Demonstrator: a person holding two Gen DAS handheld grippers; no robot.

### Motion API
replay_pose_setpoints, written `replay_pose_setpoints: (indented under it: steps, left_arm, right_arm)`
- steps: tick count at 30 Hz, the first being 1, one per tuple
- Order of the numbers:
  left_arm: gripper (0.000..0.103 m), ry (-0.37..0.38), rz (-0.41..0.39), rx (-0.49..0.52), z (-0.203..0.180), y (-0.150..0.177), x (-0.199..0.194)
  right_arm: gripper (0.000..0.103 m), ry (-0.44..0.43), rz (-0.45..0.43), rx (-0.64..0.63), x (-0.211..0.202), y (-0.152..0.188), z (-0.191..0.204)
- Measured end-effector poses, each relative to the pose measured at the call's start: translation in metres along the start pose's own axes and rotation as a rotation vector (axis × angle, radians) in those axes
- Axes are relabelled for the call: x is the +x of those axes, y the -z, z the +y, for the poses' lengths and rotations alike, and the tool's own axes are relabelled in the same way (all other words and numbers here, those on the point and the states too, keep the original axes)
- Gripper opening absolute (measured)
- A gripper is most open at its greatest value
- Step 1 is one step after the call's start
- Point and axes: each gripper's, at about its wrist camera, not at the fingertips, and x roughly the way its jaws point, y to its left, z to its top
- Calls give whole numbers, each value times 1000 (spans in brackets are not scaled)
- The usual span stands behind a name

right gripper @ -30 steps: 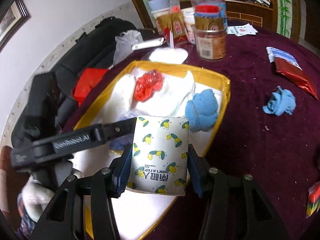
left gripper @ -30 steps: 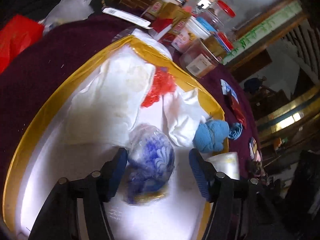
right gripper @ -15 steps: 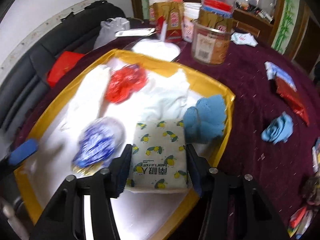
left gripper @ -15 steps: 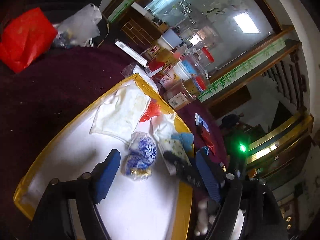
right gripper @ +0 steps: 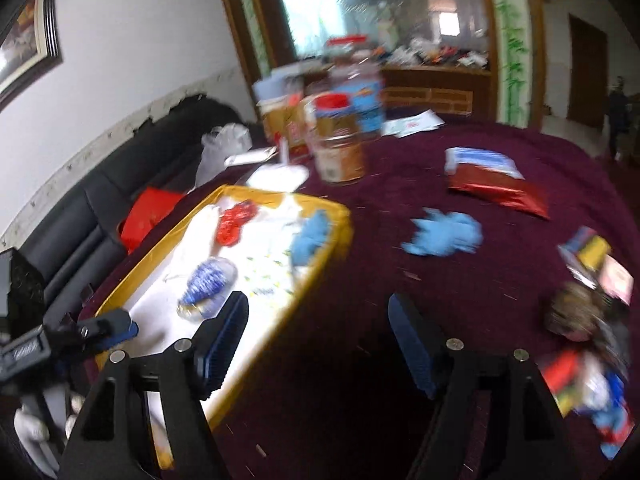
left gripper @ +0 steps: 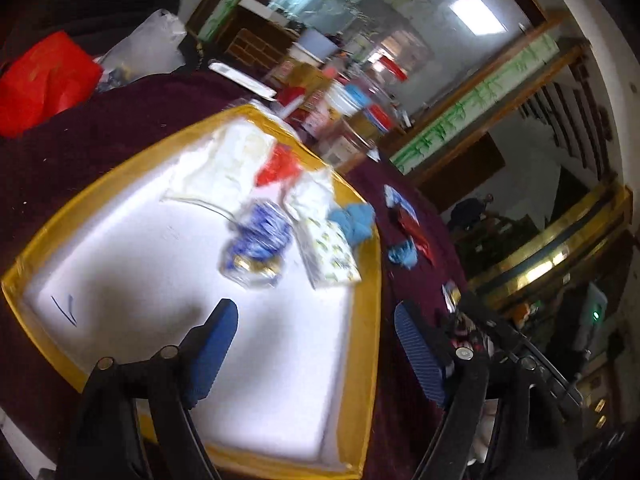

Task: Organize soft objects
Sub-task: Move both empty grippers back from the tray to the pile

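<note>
Soft things already lie in the yellow-rimmed tray [left gripper: 370,280]: a blue-patterned bag [left gripper: 258,240], a lemon-print tissue pack [left gripper: 328,254] and a blue cloth [left gripper: 354,220] beside it, with white cloths and something red behind. In the left wrist view, the left gripper [left gripper: 316,354] has just been opening; its jaws stand apart and empty, short of the bag.

In the right wrist view, the right gripper [right gripper: 318,338] has likewise just opened, with nothing between its jaws. A loose blue rag [right gripper: 444,234] lies ahead and slightly right on the maroon counter [right gripper: 400,300], nearer this hand, probably its next target, though blur hides the rag's long axis. Jars [right gripper: 340,140] stand behind the tray, a dark sofa [right gripper: 100,208] along the wall.
</note>
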Motion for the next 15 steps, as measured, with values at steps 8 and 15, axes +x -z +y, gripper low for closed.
replay_pose_setpoints:
  steps: [8,15]
  left_arm:
    - [84,12,44,201,-72,38,7]
    - [84,-45,47,455,-134,84,18]
  right_arm:
    - [77,144,-128,156,-88,54,-90]
    - [77,335,-152,186,-117,84,-133]
